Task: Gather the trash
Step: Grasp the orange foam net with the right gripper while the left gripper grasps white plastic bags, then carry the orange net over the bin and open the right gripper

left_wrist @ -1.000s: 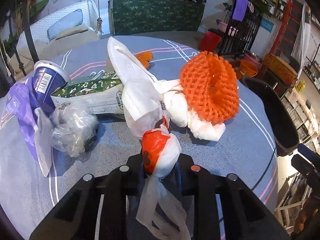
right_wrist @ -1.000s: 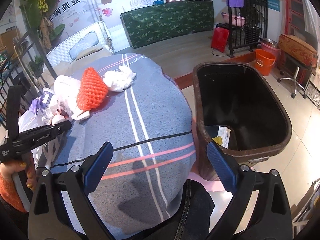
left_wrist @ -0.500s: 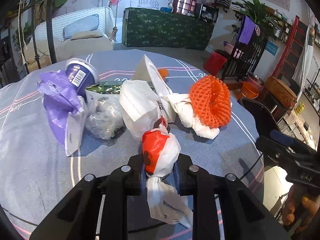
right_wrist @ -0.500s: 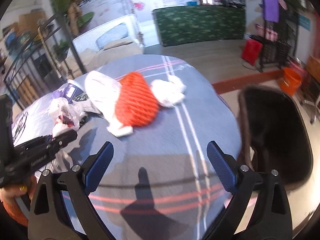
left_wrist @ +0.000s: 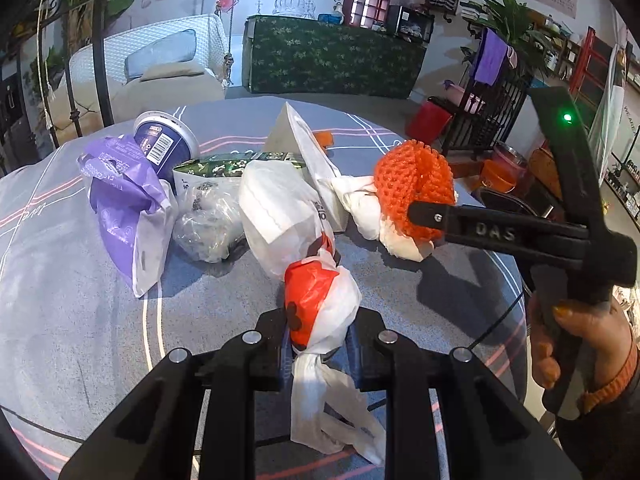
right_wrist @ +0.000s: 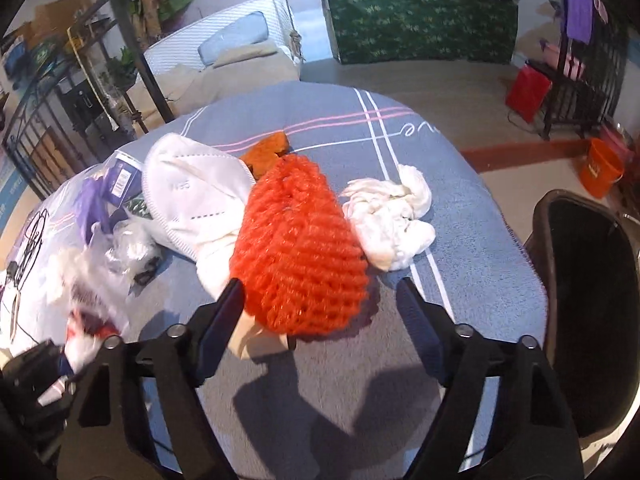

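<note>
A: Logging the left gripper (left_wrist: 318,350) first: its jaws are pressed in on a knotted red-and-white plastic bag (left_wrist: 320,300), whose loose tail hangs below them.

B: Right gripper (right_wrist: 320,300)?

A: Spread wide. Its fingers stand on either side of the near end of the orange foam net (right_wrist: 300,252); contact cannot be told.

B: Where does the trash lie?

A: On the round table's blue-grey cloth (left_wrist: 80,320). Left to right: purple bag (left_wrist: 124,216), dark blue cup (left_wrist: 164,146) on its side, green-printed carton (left_wrist: 224,162), clear crumpled bag (left_wrist: 206,224), white bag (left_wrist: 280,216), then the net. Crumpled white tissue (right_wrist: 390,222) touches the net's right side; a white mask (right_wrist: 192,188) lies at its left.

B: Containers?

A: Dark bin (right_wrist: 592,300) stands beside the table's right edge. Its interior is in shadow; contents cannot be told. Cup opening faces away.
</note>
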Motion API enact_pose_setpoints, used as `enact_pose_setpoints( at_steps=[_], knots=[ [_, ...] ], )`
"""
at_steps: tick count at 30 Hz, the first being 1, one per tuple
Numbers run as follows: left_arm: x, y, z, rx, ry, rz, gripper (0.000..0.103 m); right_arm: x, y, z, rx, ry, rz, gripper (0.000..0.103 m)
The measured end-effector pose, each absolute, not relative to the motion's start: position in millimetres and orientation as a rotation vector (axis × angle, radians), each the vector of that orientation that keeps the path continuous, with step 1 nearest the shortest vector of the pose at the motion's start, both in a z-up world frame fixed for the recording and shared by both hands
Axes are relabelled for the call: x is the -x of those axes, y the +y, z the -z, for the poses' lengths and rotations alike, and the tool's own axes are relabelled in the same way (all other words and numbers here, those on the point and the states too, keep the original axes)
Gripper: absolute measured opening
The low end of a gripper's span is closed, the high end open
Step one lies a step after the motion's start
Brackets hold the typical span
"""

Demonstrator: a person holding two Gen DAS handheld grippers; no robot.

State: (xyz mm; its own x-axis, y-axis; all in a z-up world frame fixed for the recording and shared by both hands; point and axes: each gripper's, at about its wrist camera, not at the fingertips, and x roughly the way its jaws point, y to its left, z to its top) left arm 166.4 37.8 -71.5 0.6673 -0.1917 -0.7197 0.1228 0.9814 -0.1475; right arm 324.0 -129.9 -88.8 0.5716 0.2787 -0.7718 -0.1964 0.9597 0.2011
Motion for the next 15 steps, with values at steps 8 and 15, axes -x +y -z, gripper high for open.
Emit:
enact_pose_setpoints(
  at_steps=[8,15],
  knots=[
    [-167,42,73,0.098,0.827,0.177,0.022,-314,-130,96,-0.157,0.924,-0.31,0.025],
    [-164,42,76,0.109,0.833,0.172,0.022,-288,-143,85,-0.206,0.849,-0.322,0.022]
  ],
)
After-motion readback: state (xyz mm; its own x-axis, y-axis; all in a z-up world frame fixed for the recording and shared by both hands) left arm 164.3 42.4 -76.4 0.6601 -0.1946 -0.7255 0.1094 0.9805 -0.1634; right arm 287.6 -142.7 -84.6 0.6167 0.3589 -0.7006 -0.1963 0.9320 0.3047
